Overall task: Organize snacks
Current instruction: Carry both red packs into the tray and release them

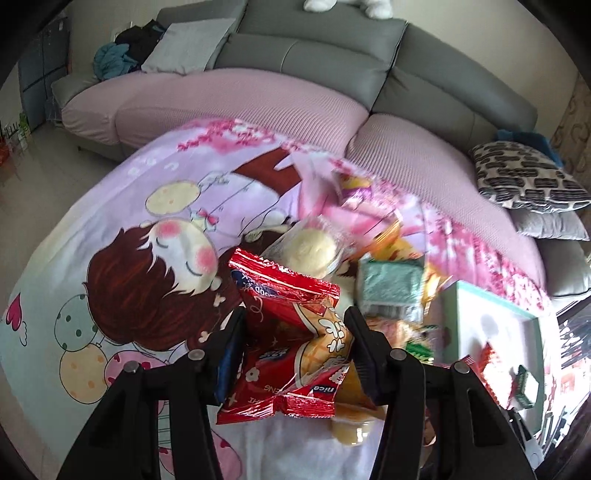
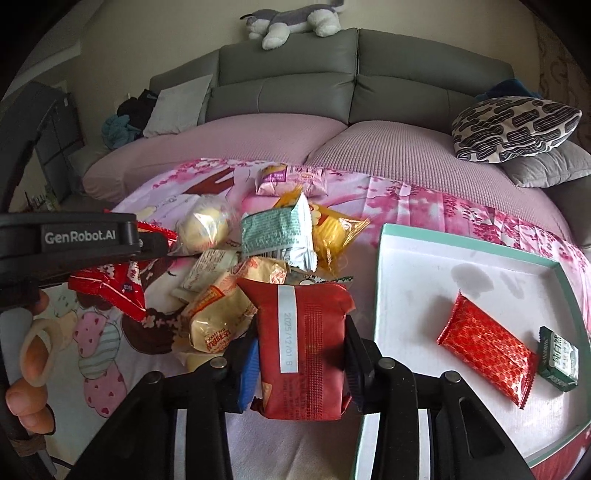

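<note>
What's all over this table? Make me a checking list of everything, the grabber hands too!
Surface: cartoon tablecloth, pink and lilac.
Job's things: snack pile loose on the cloth; white tray holds a red patterned packet and a small green packet.
Clutter: nothing seen.
Grippers: left gripper shut on a red snack bag; right gripper shut on a dark red packet.
Cables: nothing seen.
Surroundings: grey sofa, plush dog on top, patterned cushion.
</note>
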The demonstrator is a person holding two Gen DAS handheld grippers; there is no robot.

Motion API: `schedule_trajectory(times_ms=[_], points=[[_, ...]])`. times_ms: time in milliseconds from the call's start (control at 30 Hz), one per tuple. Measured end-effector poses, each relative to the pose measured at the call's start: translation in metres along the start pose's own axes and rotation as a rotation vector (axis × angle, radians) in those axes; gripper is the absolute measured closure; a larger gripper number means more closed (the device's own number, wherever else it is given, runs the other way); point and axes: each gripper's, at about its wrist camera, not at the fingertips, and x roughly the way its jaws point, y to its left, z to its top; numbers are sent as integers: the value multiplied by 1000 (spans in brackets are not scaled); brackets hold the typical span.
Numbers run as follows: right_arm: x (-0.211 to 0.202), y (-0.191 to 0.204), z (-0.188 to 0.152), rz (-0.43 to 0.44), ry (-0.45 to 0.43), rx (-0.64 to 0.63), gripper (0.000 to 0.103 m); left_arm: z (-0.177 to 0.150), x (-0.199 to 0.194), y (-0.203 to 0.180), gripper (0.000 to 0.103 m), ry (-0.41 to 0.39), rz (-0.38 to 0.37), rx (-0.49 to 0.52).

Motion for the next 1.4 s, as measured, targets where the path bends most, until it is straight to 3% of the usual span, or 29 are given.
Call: schedule_trajectory(times_ms=[300,667,1000,1333,1367,1400], points=[[-24,-30,8,-26,-46,76,61,-2,-22,-41,48,-61,-99,72],[-38,-123,-9,-232,35,254,61,-30,-25,-130,48,-35,-224,266],[-49,-194,-36,-323,120,430,61,-73,-3,-191,48,50,-242,438],[-58,-213,-45,-339,123,469,61,-98,11,-211,47,98,-236,514],[-58,-213,-45,-338,122,468,61,-98,11,-211,45,96,-232,515],[-58,-213,-45,-337,123,467,61,-98,11,-211,35,97,-231,515]])
